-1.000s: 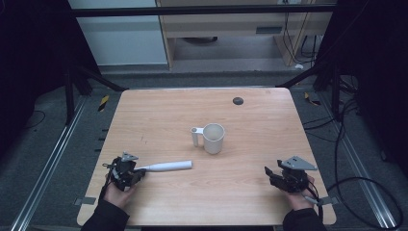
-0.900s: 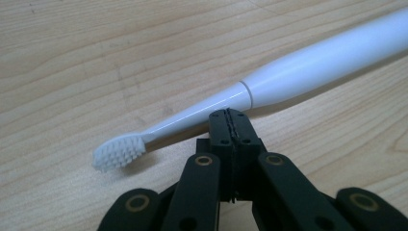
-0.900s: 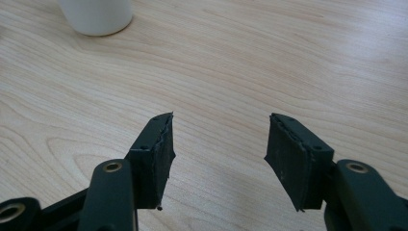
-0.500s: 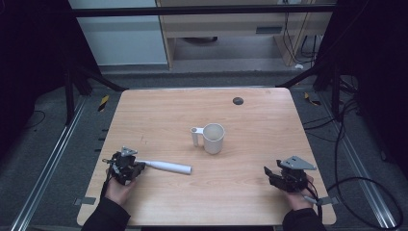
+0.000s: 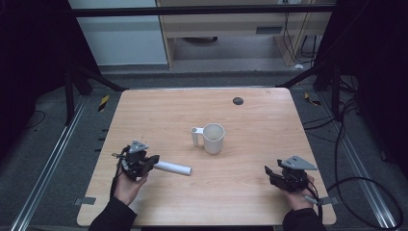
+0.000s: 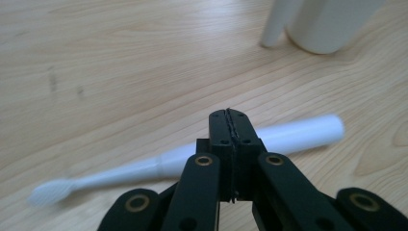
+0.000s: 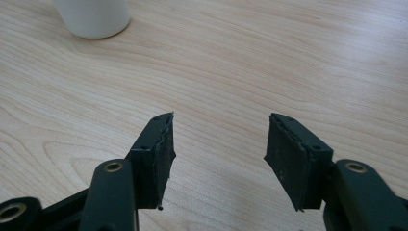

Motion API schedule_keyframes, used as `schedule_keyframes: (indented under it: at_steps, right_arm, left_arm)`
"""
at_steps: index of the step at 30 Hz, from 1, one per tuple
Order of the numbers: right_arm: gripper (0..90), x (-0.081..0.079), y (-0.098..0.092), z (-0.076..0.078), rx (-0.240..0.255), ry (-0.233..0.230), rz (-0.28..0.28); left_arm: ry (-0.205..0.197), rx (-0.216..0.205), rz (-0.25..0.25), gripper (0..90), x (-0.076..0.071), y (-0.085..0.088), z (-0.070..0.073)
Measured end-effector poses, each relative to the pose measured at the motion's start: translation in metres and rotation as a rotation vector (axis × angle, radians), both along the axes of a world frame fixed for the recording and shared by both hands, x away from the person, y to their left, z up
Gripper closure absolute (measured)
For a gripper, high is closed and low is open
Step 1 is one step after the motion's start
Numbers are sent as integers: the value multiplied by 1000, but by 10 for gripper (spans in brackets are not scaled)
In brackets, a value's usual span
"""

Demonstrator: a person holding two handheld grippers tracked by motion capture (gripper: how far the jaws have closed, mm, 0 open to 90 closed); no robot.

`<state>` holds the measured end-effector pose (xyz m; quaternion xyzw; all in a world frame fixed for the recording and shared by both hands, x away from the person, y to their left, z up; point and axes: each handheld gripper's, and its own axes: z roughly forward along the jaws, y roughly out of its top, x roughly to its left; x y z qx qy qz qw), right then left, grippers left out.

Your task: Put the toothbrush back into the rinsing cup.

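looking down from the high view, the left gripper [image 5: 150, 162] sits near the front left of the table [image 5: 260, 120] with a white electric toothbrush [image 5: 172, 167] poking out of it toward the middle, handle end pointing right. in the left gripper view the jaws are pressed completely together, pads touching, and the toothbrush [image 6: 202, 159] runs crosswise behind and below them, bristle head off to the left and thick handle to the right. from that angle i honestly can't tell if anything is pinched between the pads or if the brush is just lying on the wood under them, so i'll only say the jaws are clamped closed right over it.

the white mug [image 5: 213, 138] stands upright around the middle of the table, handle facing left, a bit beyond the brush and apart from it. its base shows up top right in the left gripper view too [image 6: 327, 24].

the right gripper [image 5: 275, 174] is at the front right, well apart from everything. its jaws are spread with only bare wood between them, nothing held. small dark round spot [image 5: 237, 100] near the far edge.
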<state>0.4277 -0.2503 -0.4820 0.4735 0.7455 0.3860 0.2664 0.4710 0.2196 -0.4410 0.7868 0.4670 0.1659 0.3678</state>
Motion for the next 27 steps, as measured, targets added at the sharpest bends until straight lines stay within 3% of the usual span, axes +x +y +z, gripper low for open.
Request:
schedule_keyframes:
  at_steps: [1,7,11,18,27]
  right_arm:
    - [429,0,0,0,0,0,0]
    - [436,0,-1,0,0,-3,1]
    - [437,0,0,0,1,0,3]
    - [438,0,-1,0,2,1,3]
    - [437,0,-1,0,2,2,6]
  left_arm:
    - [0,0,0,889,0,0,0]
    - [25,41,-67,889,13,-38,-7]
    - [65,56,-111,889,20,-60,-17]
    - [101,79,-158,889,21,-76,-27]
    - [116,84,-171,889,19,-75,-30]
